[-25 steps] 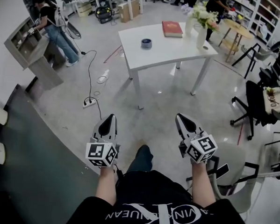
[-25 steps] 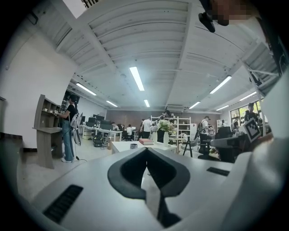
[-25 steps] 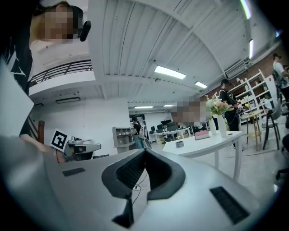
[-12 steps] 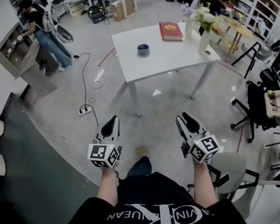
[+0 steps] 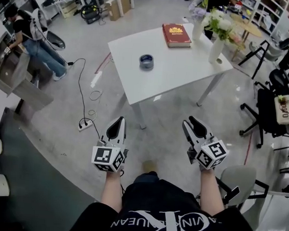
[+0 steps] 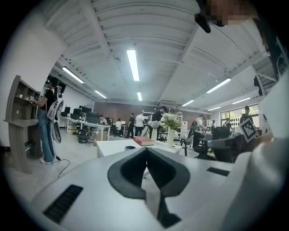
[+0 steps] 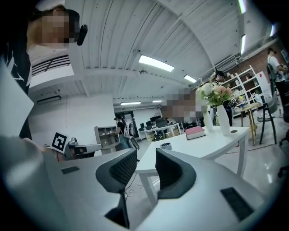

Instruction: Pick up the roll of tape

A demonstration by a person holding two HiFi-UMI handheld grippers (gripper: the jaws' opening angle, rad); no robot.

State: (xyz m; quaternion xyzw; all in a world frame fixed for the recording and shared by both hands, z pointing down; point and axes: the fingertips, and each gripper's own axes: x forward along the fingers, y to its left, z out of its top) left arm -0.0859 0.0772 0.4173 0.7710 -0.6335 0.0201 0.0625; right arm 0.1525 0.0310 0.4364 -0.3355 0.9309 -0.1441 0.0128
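The roll of tape, dark grey-blue, lies flat on the white table a few steps ahead. It also shows small and far off in the left gripper view and the right gripper view. Both grippers are held level over the floor, well short of the table. My left gripper is shut, its dark pads meeting with nothing between them. My right gripper has its jaws opening, with a clear gap and nothing in it.
A red book and a white vase of flowers also stand on the table. A power strip with its cable lies on the floor at left. Office chairs stand at right, a grey one close by. A person stands at a shelf far left.
The table and the tape have drawn nearer and now sit lower in the head view. Both grippers have come forward with the person and kept their pose.
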